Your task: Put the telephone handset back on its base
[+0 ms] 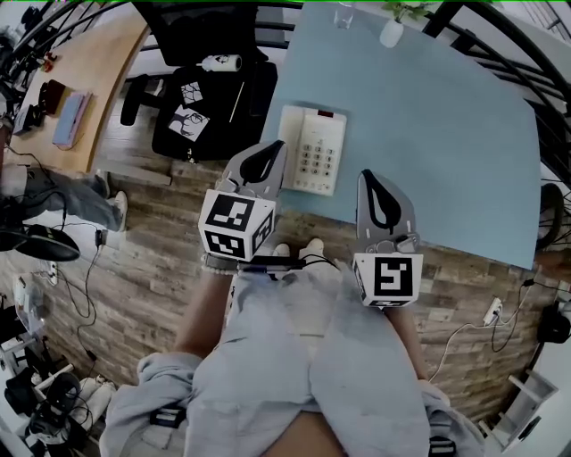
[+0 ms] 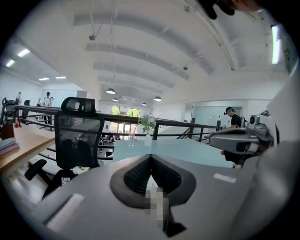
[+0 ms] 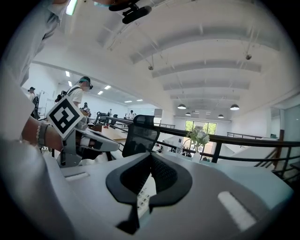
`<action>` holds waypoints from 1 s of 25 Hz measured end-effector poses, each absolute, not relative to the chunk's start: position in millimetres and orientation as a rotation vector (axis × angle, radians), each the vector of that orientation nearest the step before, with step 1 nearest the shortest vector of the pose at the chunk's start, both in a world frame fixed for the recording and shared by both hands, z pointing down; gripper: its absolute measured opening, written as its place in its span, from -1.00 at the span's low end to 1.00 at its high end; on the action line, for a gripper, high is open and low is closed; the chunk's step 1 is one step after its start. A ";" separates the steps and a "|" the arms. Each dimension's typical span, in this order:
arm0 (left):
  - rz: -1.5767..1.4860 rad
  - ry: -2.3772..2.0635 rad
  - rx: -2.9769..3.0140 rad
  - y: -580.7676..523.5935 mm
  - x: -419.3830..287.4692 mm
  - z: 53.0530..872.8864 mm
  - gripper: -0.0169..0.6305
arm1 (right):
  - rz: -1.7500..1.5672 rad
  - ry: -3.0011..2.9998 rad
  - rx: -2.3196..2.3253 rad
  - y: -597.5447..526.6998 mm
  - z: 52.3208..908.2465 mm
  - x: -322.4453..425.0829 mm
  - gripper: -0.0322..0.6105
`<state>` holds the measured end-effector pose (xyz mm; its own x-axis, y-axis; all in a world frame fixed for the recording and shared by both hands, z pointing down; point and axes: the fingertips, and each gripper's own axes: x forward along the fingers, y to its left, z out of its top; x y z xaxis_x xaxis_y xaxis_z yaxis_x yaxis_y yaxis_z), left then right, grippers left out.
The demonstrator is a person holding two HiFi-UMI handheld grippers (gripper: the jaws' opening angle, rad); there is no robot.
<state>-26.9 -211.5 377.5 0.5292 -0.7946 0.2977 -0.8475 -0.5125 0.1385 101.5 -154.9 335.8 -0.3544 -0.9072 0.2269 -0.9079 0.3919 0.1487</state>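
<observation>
A white telephone point(image 1: 314, 148) lies near the front left edge of the blue table point(image 1: 446, 143), its handset point(image 1: 292, 143) lying along the left side of the base beside the keypad. My left gripper point(image 1: 277, 145) hovers just left of the phone, jaws shut with nothing between them; its own view shows the tips point(image 2: 150, 157) meeting. My right gripper point(image 1: 368, 176) is at the table's front edge, right of the phone, also shut and empty. Its tips point(image 3: 151, 155) touch, and the phone's keypad point(image 3: 145, 191) shows through the gap below them.
A black office chair point(image 1: 207, 100) stands left of the table, with a wooden desk point(image 1: 89, 67) beyond it. A white vase with a plant point(image 1: 393, 31) and a glass point(image 1: 343, 13) stand at the table's far edge. The person's legs are below; cables lie on the wooden floor.
</observation>
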 end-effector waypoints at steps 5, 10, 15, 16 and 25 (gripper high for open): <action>0.235 -1.355 2.545 -199.9 -26.2 358.2 -0.94 | -0.026 -2.401 1.604 -154.7 326.5 99.4 -0.88; 0.217 -1.346 2.576 -186.2 -27.0 347.1 -0.94 | -0.049 -2.412 1.603 -151.1 318.8 100.1 -0.88; 0.188 -1.326 2.604 -175.0 -24.8 337.8 -0.94 | -0.071 -2.418 1.610 -148.6 311.4 104.1 -0.88; 0.186 -1.323 2.604 -174.3 -24.2 337.2 -0.94 | -0.073 -2.421 1.611 -148.4 310.5 104.4 -0.88; 0.185 -1.329 2.600 -176.3 -22.3 337.1 -0.94 | -0.079 -2.429 1.583 -147.2 308.8 99.8 -0.88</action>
<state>-22.3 -176.3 337.1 0.5842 -0.7844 0.2083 -0.8115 -0.5688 0.1340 99.8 -147.2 308.8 -0.3842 -0.9073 0.1709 -0.8943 0.4117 0.1754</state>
